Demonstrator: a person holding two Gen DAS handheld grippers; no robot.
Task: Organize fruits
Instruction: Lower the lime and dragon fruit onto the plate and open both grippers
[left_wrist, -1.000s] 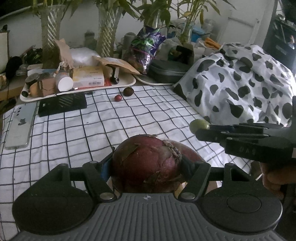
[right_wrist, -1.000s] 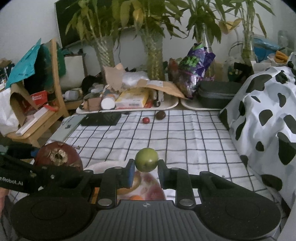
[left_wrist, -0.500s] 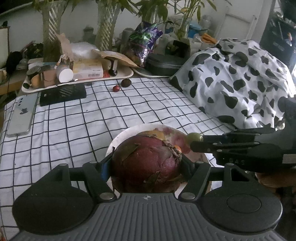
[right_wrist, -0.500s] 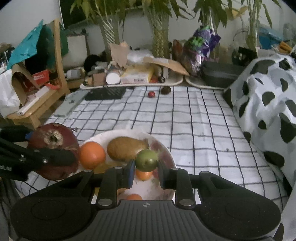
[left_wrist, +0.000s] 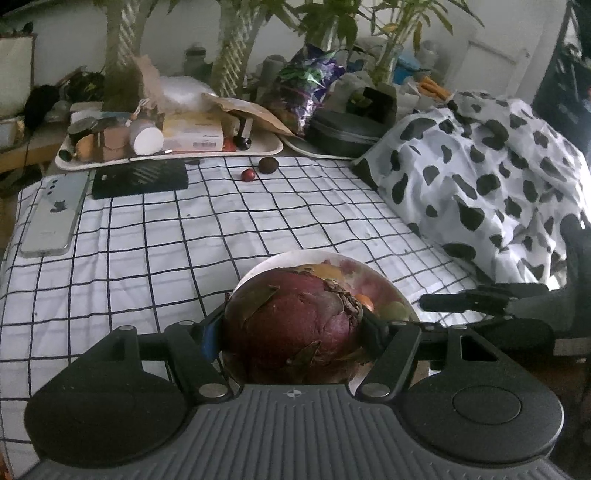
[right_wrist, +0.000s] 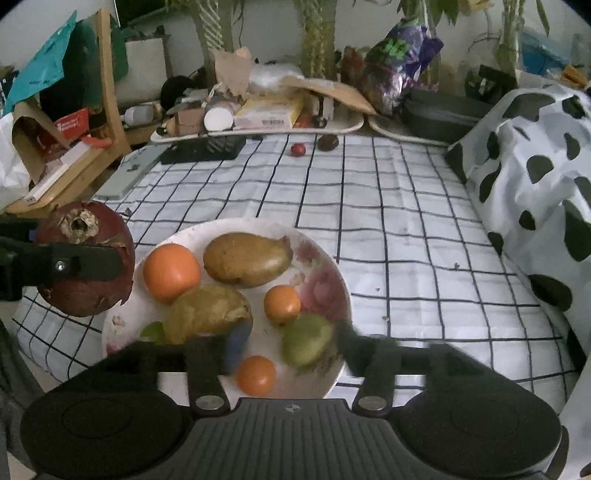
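Note:
My left gripper (left_wrist: 291, 334) is shut on a large dark red fruit (left_wrist: 291, 328), held just over the left rim of the flowered white plate (left_wrist: 258, 271); the fruit also shows in the right wrist view (right_wrist: 86, 266). My right gripper (right_wrist: 286, 345) is open over the plate (right_wrist: 325, 273). The small green fruit (right_wrist: 306, 341) lies on the plate between its blurred fingers. The plate also holds oranges (right_wrist: 171, 271), two brown oblong fruits (right_wrist: 247, 258) and another green piece. A small red fruit (right_wrist: 297, 149) and a dark fruit (right_wrist: 328, 142) lie far off on the checked cloth.
The checked cloth (left_wrist: 166, 240) carries a phone (left_wrist: 55, 218) and a black pad (left_wrist: 140, 179) at the far left. Cluttered trays (left_wrist: 170, 147), plant vases and a black case (left_wrist: 343, 133) line the back. A cow-print blanket (left_wrist: 480, 177) rises on the right.
My right gripper has opened and the green fruit it held now lies on the plate. Both grippers have come lower over the plate; the left still holds the red fruit.

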